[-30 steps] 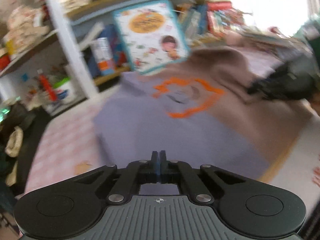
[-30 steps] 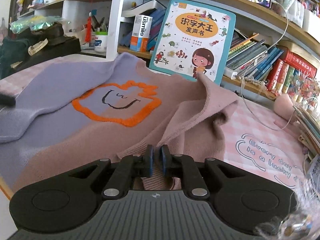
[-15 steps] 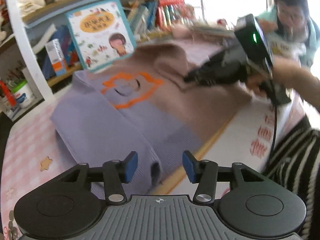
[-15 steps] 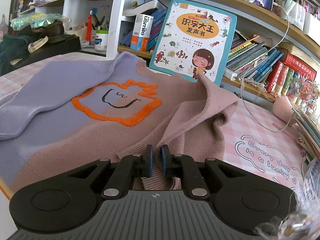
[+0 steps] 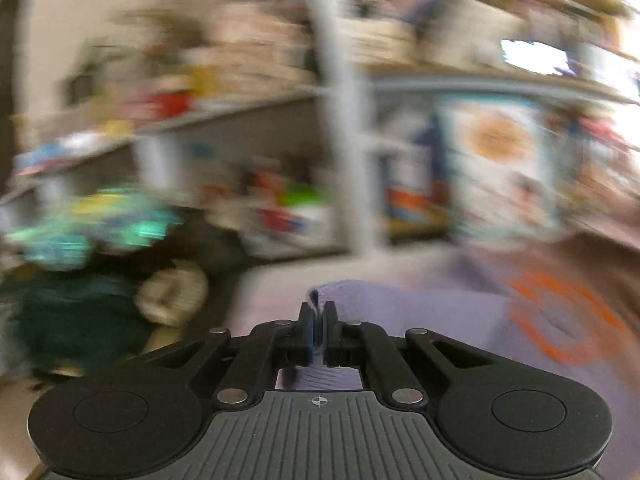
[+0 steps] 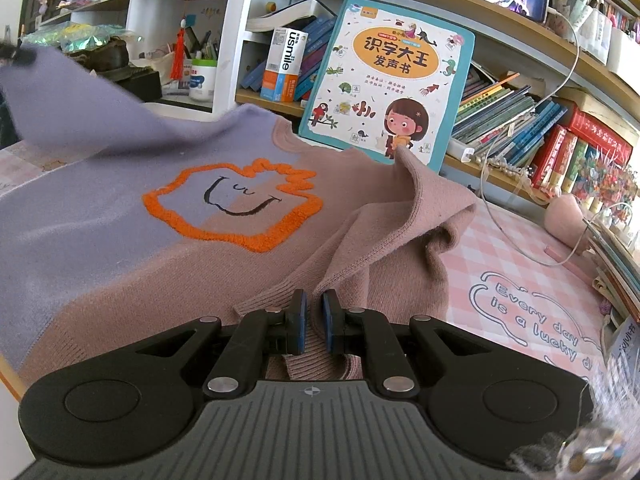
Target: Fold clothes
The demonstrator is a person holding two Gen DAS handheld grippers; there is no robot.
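A purple and dusty-pink sweater [image 6: 132, 248] with an orange outlined smiley patch [image 6: 236, 204] lies spread on the table. My left gripper [image 5: 319, 312] is shut on the purple sleeve [image 5: 384, 304] and holds it raised; the lifted sleeve also shows at the upper left of the right wrist view [image 6: 80, 100]. My right gripper [image 6: 314, 322] is nearly closed on a fold of the pink sleeve [image 6: 392, 240], which lies doubled over the sweater's right side.
A children's book [image 6: 384, 80] leans on the bookshelf [image 6: 520, 112] right behind the sweater. A pink checked tablecloth [image 6: 520, 280] shows at the right. A dark bag [image 5: 80, 312] sits at the left. The left wrist view is motion-blurred.
My left gripper went from shut to open to shut on the purple sleeve, then lifted it up and left. The right gripper stayed on the pink sleeve.
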